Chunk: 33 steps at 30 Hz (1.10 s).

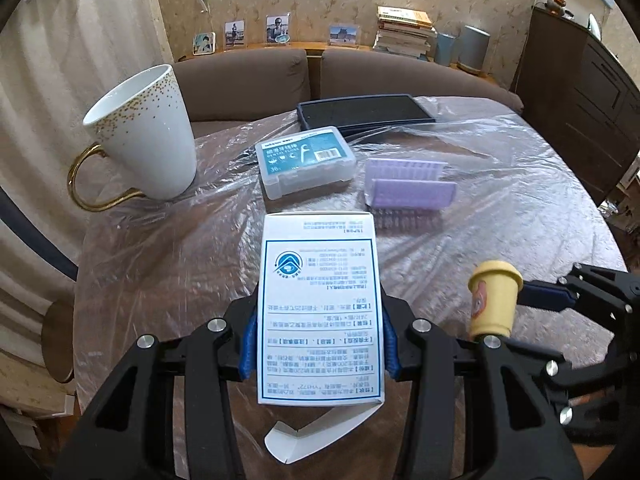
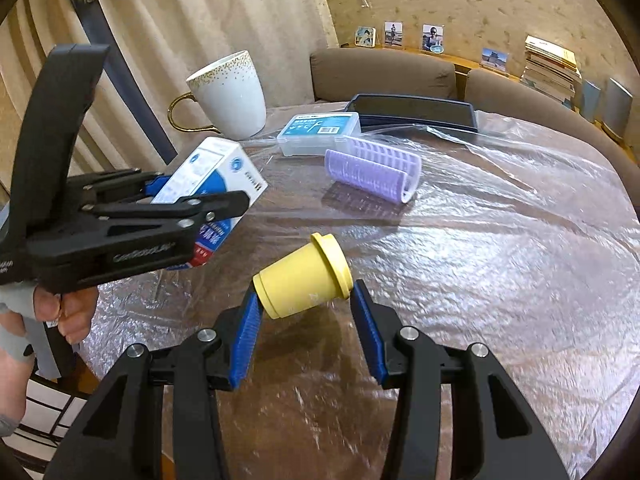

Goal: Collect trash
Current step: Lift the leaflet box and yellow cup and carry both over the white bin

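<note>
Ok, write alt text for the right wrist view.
The right hand-held gripper sits open around a small yellow cup, which tilts between its blue pads. To the left, the left hand-held gripper clamps a white and blue box above a plastic-covered table.

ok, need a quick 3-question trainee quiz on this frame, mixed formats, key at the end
1. True or false: the left gripper is shut on the white medicine box.
2. The small yellow cup in the right wrist view is: A) upright inside the white mug; B) tilted between the open fingers of the right gripper; C) lying on the dark tray.
3. Fill in: the purple hair roller lies on the plastic-covered table, just right of the ____ box.

Key: 1 true; 2 B; 3 dental floss
</note>
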### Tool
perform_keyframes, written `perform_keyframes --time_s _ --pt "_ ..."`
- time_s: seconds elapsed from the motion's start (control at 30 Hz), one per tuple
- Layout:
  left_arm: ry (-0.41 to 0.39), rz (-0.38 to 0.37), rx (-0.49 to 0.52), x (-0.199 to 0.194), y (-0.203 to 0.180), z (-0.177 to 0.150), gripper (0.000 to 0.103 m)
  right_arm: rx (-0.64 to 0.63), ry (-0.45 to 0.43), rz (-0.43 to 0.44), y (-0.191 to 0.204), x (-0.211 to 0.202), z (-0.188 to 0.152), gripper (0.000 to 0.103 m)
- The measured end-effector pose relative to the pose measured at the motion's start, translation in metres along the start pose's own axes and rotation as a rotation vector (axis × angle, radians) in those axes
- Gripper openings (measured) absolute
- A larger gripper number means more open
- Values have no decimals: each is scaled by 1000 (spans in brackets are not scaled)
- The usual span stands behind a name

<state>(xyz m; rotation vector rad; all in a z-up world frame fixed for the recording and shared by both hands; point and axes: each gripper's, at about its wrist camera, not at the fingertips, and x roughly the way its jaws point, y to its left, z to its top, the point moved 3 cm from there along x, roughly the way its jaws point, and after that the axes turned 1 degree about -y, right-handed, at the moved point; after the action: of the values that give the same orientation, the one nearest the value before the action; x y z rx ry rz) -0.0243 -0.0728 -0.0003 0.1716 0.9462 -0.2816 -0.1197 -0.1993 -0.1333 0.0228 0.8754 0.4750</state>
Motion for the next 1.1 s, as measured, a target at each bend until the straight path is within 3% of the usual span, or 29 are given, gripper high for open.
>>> perform_keyframes --time_s 0.57,1.1 --pt "-76 -45 -21 -67 -25 -55 47 30 -54 53 16 -67 -46 45" --pt "-54 -86 1 -104 -51 -116 47 49 -20 82 31 -108 -110 45"
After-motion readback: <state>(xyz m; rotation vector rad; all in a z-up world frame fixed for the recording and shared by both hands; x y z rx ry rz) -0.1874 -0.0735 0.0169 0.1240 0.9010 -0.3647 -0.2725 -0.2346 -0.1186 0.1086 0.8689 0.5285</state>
